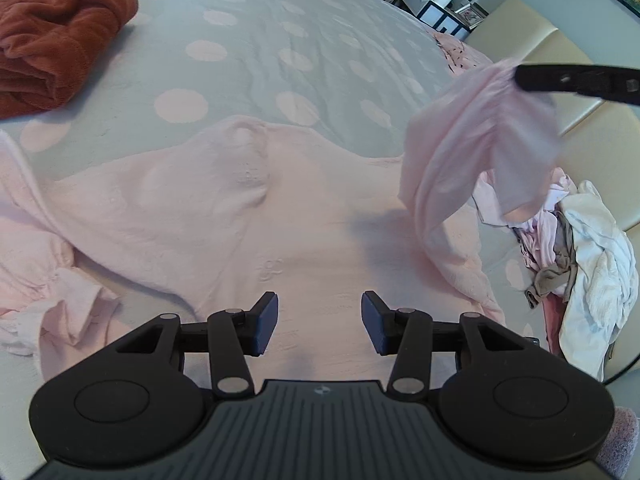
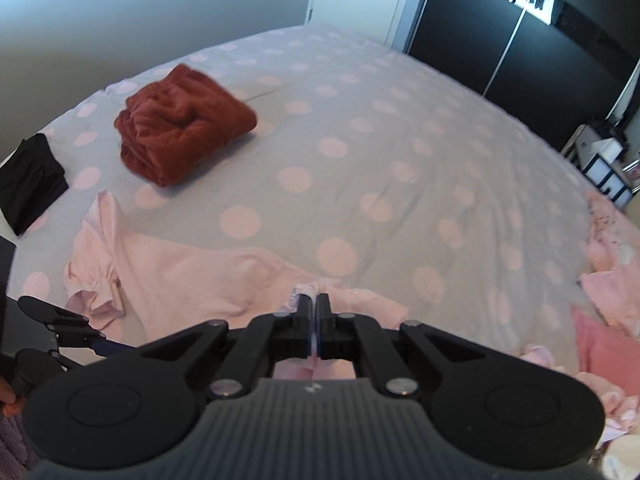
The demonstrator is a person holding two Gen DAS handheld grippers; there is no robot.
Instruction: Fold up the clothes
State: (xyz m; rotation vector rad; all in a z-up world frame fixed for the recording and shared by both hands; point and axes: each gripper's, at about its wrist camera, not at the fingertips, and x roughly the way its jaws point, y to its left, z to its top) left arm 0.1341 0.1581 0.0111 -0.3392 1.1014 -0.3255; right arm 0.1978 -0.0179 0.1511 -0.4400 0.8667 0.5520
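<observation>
A pale pink shirt (image 1: 280, 208) lies spread on the dotted bedspread (image 1: 260, 32), its neckline pointing away from me. My left gripper (image 1: 319, 322) hovers open over the shirt's lower body, with nothing between its pads. One sleeve (image 1: 472, 152) is lifted off the bed at the right, and my right gripper (image 1: 520, 78) is shut on its end. In the right wrist view the right gripper (image 2: 316, 304) pinches pink fabric at its tips. The rest of the shirt (image 2: 192, 276) lies below, with its other ruffled sleeve (image 2: 92, 280) flat on the bed.
A folded rust-red garment (image 1: 52, 40) (image 2: 184, 140) and a folded black one (image 2: 32, 184) sit farther up the bed. A heap of unfolded clothes (image 1: 580, 260) lies at the right edge by the beige headboard (image 1: 560, 52). More pink items (image 2: 608, 300) lie beside it.
</observation>
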